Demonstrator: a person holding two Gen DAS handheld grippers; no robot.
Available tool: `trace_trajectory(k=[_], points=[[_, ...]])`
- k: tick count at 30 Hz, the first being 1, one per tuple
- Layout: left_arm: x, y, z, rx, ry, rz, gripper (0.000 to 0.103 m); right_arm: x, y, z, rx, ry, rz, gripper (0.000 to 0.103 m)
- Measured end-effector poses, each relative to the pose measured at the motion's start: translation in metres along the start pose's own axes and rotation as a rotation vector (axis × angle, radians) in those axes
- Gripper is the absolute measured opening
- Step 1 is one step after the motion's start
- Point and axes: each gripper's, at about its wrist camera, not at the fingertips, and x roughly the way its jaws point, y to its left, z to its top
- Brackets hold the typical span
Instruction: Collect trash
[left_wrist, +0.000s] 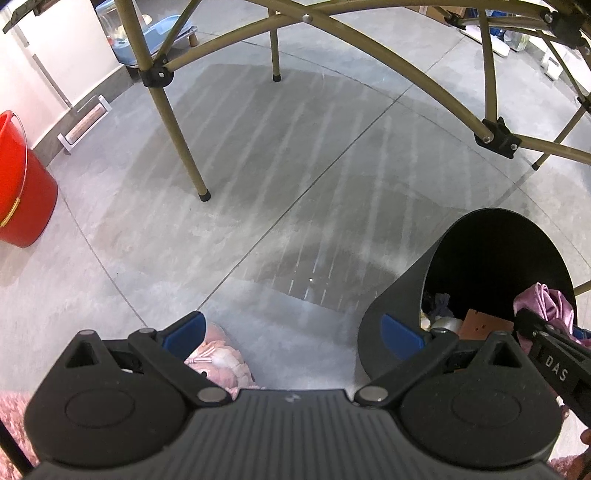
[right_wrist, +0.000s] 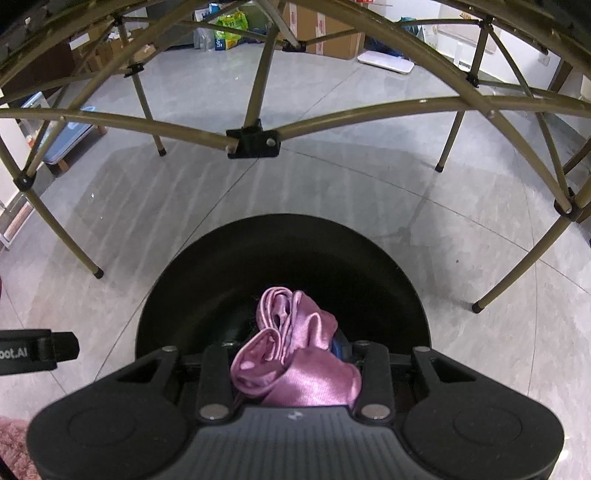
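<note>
The right gripper is clamped on a bunched pink satin cloth, its two fingers drawn close with the fabric squeezed between them and spilling forward. Directly ahead of and below its tips gapes the black bin, so the cloth hangs over the opening. The cloth looks light, limp and slippery; the gloss suggests it could slide out of a loose pinch, so a grip on the thick bunched folds, as here, seems safer than one on a single edge. It should drop freely once let go, though a trailing fold could snag on a finger.

The left gripper is spread wide and holds nothing. Just to its right stands the same bin, with scraps and a brown piece of card already inside. Near its left finger lies a pink fluffy slipper on the grey floor. Farther out stand folding table legs and, far left, a red bucket.
</note>
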Motion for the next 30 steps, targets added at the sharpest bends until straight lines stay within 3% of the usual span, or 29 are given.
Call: trace_trajectory(k=[9,12,16,17,22,30], points=[[-0.001,-0.002,0.000,-0.002,0.002,-0.003,0.103,0.006,0.004,0.000,-0.004,0.014,0.002,0.036],[-0.001,-0.002,0.000,-0.002,0.002,-0.003,0.103,0.007,0.002,0.001,0.007,0.020,0.005,0.047],[-0.001,-0.002,0.000,-0.004,0.000,-0.004,0.103,0.005,0.002,0.002,0.014,0.010,-0.012,0.094],[-0.002,-0.002,0.001,-0.005,-0.002,-0.006,0.103,0.004,0.001,0.002,0.013,0.008,-0.011,0.097],[-0.027,-0.003,0.001,-0.012,-0.071,-0.047,0.103,-0.020,-0.008,0.001,0.013,-0.006,0.017,0.097],[-0.121,-0.013,-0.025,0.088,-0.266,-0.130,0.103,-0.107,-0.027,-0.017,-0.008,-0.088,0.021,0.103]])
